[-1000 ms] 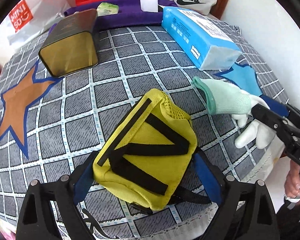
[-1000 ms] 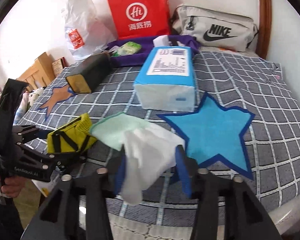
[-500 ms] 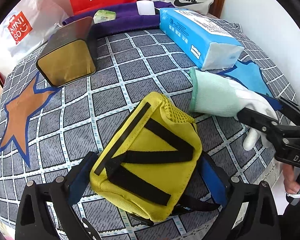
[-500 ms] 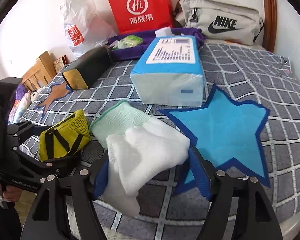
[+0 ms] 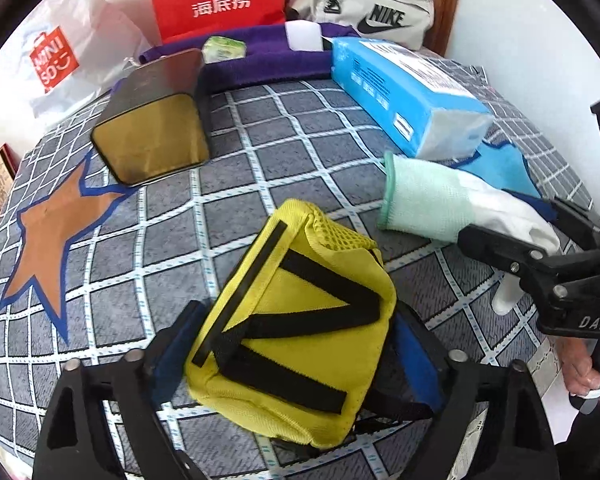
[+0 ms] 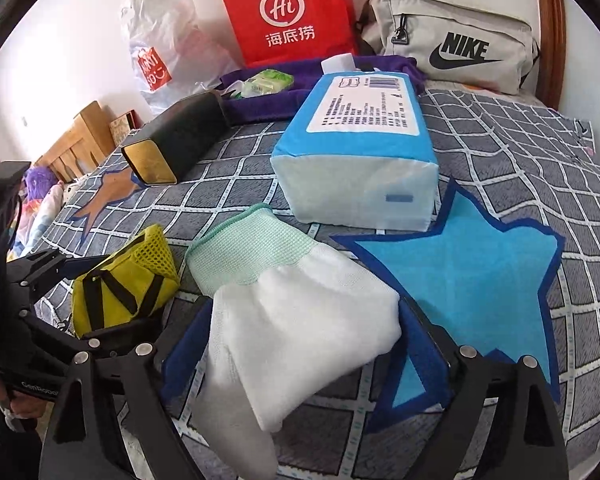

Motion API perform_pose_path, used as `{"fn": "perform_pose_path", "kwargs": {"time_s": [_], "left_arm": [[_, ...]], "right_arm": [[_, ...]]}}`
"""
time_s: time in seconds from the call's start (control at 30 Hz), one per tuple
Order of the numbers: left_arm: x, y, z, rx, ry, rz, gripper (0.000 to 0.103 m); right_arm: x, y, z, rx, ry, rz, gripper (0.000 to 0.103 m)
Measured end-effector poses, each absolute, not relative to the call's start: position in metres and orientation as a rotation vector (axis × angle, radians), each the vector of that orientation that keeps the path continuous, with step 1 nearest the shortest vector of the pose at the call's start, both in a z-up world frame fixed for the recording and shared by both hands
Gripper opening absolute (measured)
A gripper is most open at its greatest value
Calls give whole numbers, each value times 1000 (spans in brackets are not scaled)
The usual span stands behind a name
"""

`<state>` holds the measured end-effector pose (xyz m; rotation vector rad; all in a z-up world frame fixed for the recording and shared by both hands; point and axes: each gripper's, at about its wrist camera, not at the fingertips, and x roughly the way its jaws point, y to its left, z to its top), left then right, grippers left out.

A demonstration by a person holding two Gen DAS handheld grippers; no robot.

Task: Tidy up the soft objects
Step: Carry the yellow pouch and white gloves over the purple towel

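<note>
A yellow pouch with black straps [image 5: 296, 324] lies on the checked bedspread, between the blue-padded fingers of my left gripper [image 5: 296, 356], which press its sides. It also shows in the right wrist view [image 6: 120, 280]. A white glove with a mint green cuff [image 6: 292, 320] lies between the fingers of my right gripper [image 6: 288, 344], which touch its sides; its fingers hang toward the bed's front edge. The glove [image 5: 440, 204] and the right gripper [image 5: 540, 252] show at the right of the left wrist view.
A blue tissue pack [image 6: 360, 152] lies behind the glove, beside a blue star patch [image 6: 472, 276]. A black and gold box [image 5: 156, 136], a purple towel [image 5: 268, 64], a red paper bag [image 6: 288, 12], a Miniso plastic bag [image 5: 52, 60] and a grey Nike bag [image 6: 452, 44] stand further back.
Both grippers have moved forward over the bed and down. The pouch and the glove now sit deeper between the fingers. The right gripper's fingers stand wider apart than one second ago.
</note>
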<state>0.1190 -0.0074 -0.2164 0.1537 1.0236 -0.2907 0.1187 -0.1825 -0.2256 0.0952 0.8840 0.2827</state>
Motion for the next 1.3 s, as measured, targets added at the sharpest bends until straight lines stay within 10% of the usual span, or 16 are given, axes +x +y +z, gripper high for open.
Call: {"fn": "perform_pose_path", "kwargs": {"time_s": [0.23,0.4,1.3], "left_arm": [[123,16,-210,38,1038,-302,73],[125,25,-205,-10,1054,-291,66],[125,49,-154,-116,989,-295,44]], "right_arm": [[116,-170,-226,-7,867,230,67],[113,-165,-223,-16,878,276,28],[94,-168,-165,21,828,309,18]]}}
